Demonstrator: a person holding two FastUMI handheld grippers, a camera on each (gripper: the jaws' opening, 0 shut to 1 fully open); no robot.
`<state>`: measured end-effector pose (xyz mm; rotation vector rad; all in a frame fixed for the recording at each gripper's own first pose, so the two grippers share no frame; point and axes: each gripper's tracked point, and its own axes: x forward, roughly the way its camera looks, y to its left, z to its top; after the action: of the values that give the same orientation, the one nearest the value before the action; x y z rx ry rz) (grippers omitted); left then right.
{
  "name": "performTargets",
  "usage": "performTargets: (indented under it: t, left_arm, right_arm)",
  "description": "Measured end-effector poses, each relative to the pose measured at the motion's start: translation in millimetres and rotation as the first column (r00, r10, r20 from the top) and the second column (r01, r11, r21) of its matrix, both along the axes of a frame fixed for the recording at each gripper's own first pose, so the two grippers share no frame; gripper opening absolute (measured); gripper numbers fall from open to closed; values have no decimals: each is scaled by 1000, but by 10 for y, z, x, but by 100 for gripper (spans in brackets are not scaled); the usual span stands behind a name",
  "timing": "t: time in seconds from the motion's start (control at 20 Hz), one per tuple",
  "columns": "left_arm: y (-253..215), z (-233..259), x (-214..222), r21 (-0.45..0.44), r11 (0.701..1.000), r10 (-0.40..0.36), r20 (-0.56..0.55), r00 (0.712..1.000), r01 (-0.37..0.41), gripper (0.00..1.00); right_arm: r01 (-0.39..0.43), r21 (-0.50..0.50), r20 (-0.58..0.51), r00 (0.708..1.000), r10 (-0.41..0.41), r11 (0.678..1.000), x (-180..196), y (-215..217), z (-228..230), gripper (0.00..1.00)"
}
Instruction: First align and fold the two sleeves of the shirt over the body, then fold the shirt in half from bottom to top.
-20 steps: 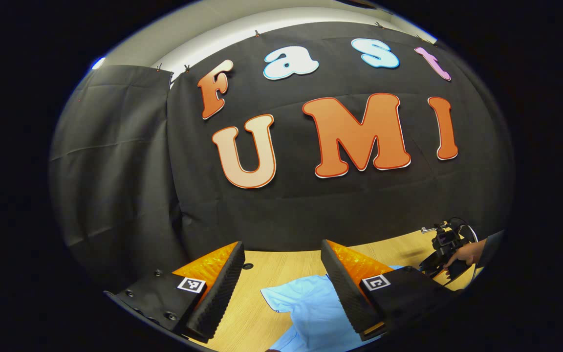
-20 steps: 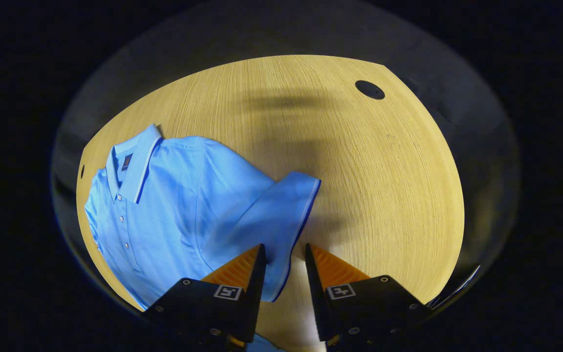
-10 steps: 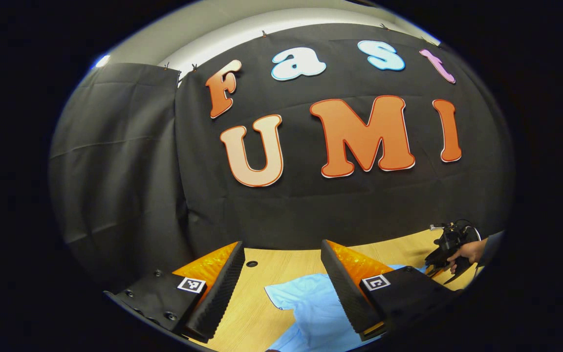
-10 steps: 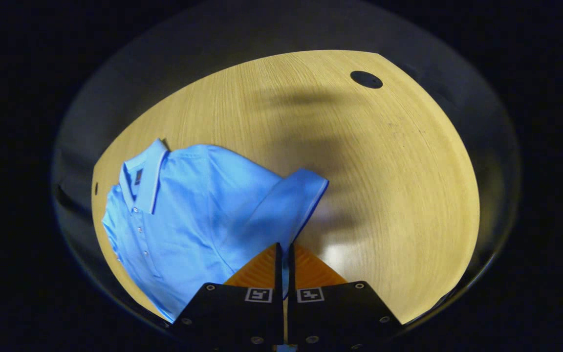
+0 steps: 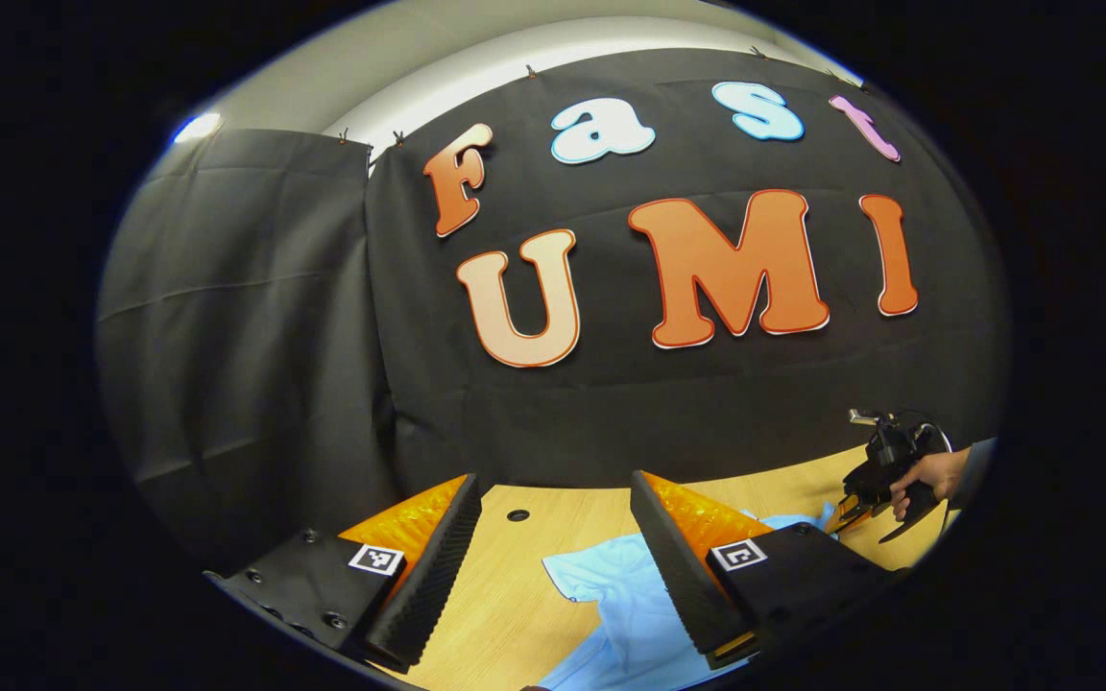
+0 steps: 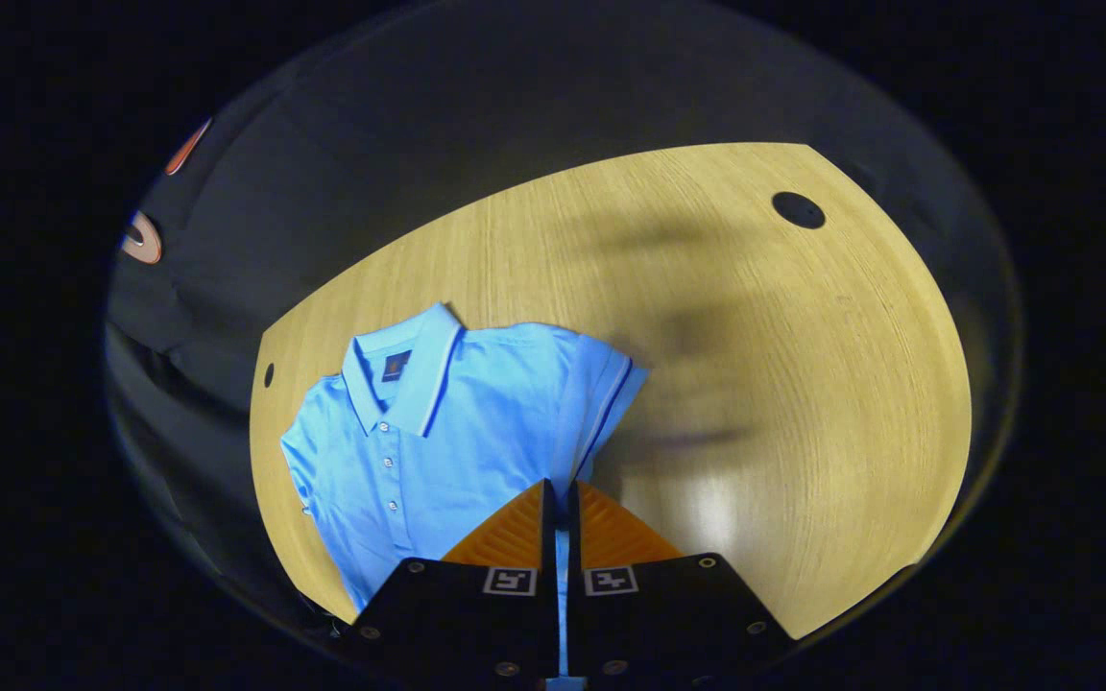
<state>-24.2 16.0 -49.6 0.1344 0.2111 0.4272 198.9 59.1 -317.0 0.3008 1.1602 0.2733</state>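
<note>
Overhead light, soft glare and blurred shadows on the table [image 6: 803,384] — fisheye edges bent, perhaps slightly smeared.

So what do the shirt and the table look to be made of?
Shirt: seemingly a soft matte knit, polo-style; it drapes and creases, with a buttoned placket and striped collar. Table: wood or wood-look laminate, judging by the fine straight grain; a smooth, semi-gloss finish, given the bright reflection.
</note>
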Motion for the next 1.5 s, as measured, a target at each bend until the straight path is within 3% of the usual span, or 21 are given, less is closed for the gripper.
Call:
performTargets:
  t: [0.15,0.45,0.6,0.75,0.85,0.95,1.0,1.2,1.5]
  left_arm:
    - [76,-3,-93,13,1000,21,-8,1000,-21,100]
    - [386,-331,-307,-60,992,104,-66,992,-108,100]
    - [497,-530,-174,-145,986,66,-88,994,-79,100]
    - [568,-846,69,-291,956,-12,-123,992,-24,100]
    - [626,-1145,180,-335,942,-61,-192,979,-7,100]
    - [678,-1394,346,-396,918,-116,-231,966,15,100]
    - [695,-1492,420,-427,904,-137,-251,958,18,98]
    - [868,-1878,765,-485,875,-189,-327,926,8,98]
    - [1019,-2493,1055,-545,836,-245,-479,843,-66,98]
  right_arm:
    - [-32,35,25,999,31,999,20,259,124,4]
    - [-75,78,37,997,72,994,-55,746,218,5]
    - [-94,107,73,994,86,990,-109,893,386,21]
    - [-70,110,113,992,58,991,-176,903,582,32]
    - [-44,130,137,990,26,991,-229,900,733,44]
    - [-12,139,154,988,-9,990,-269,871,826,70]
    - [1,132,170,985,-24,991,-282,835,865,67]
    - [59,116,228,970,-84,992,-360,670,1042,82]
    - [114,96,308,941,-139,989,-597,393,1263,94]
